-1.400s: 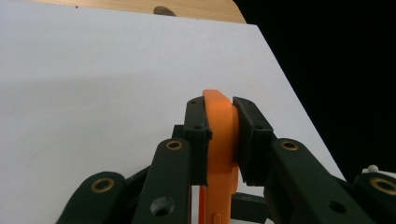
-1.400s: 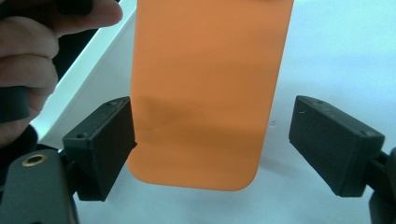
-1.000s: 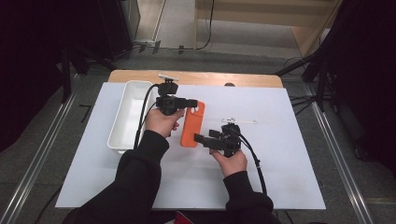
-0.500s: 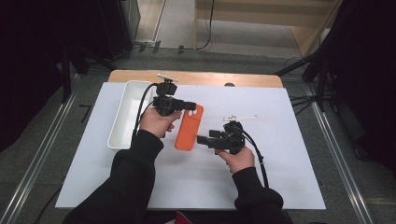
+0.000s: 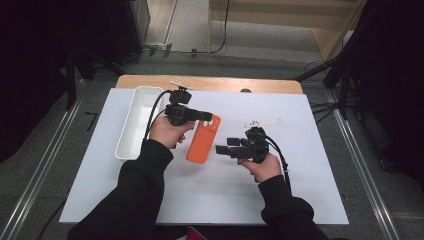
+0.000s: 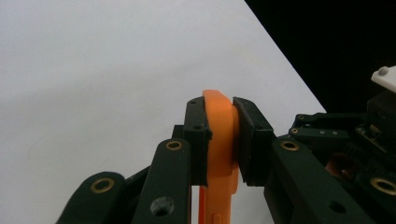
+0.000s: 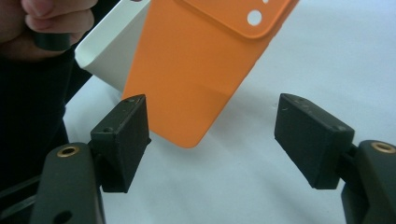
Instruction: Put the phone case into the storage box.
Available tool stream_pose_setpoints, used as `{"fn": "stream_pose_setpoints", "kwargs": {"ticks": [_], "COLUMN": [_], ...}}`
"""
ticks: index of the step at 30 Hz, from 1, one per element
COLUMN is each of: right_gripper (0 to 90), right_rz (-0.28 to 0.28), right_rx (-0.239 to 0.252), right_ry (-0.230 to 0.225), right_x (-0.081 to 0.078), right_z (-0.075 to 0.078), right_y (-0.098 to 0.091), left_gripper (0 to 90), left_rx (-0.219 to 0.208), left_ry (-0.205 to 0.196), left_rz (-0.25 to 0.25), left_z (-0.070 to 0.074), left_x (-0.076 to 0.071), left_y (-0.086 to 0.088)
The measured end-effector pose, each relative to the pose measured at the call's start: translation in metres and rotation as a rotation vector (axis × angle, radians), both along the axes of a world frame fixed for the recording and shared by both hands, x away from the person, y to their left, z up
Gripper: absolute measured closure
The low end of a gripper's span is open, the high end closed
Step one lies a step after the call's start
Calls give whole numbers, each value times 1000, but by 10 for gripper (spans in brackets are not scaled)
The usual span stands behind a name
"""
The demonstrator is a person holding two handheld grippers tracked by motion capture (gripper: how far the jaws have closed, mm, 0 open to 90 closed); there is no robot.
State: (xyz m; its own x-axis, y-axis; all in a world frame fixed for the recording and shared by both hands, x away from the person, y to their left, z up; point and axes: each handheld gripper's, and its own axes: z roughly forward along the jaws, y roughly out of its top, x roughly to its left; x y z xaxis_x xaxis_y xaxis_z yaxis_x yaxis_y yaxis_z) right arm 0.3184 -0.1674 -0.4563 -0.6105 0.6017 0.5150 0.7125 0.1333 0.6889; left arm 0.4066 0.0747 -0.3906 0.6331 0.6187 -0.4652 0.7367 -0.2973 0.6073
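Note:
An orange phone case (image 5: 202, 142) hangs tilted over the white table sheet (image 5: 300, 165), gripped near its camera end by my left gripper (image 5: 210, 116). In the left gripper view the two black pads (image 6: 198, 126) press on both faces of the case (image 6: 220, 140), seen edge-on. My right gripper (image 5: 220, 149) lies level to the right of the case and points left at its lower end. In the right gripper view its jaws (image 7: 212, 135) stand wide apart, with the rounded corner of the case (image 7: 196, 70) just beyond them and nothing between the pads.
A long white tray (image 5: 125, 145) lies at the left of the sheet, behind the left hand (image 7: 51, 23); its wall (image 7: 112, 60) is behind the case. A strip of wooden tabletop (image 5: 210, 82) runs along the far edge. Dark floor and metal rails flank the table.
My right gripper has drawn back a little to the right, away from the case. The left gripper has kept still, holding the case.

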Motion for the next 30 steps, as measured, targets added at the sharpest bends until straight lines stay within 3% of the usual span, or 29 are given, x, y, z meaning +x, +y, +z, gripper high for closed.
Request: {"fn": "stream_pose_setpoints", "kwargs": {"ticks": [6,11,25,30], "right_gripper": [254,254,254,254], "right_rz": [34,84,159,176], "right_rx": [-33,-71,-87,-65], "right_ry": [-3,-5,-29,-21], "right_x": [1,2,-1,-3], "right_z": [-2,-3,3,7], "right_y": [-3,-8,-19,-23], "left_gripper": [764,764,764,763], "left_rx": [23,32,-28,-45], "left_ry": [-2,-30,-37,-49], "left_rz": [-42,-95,-179,-220], "left_z": [-2,-1,4,6], "left_x": [-2,-9,-19,-23], "left_y": [-3,-5,4,8]}}
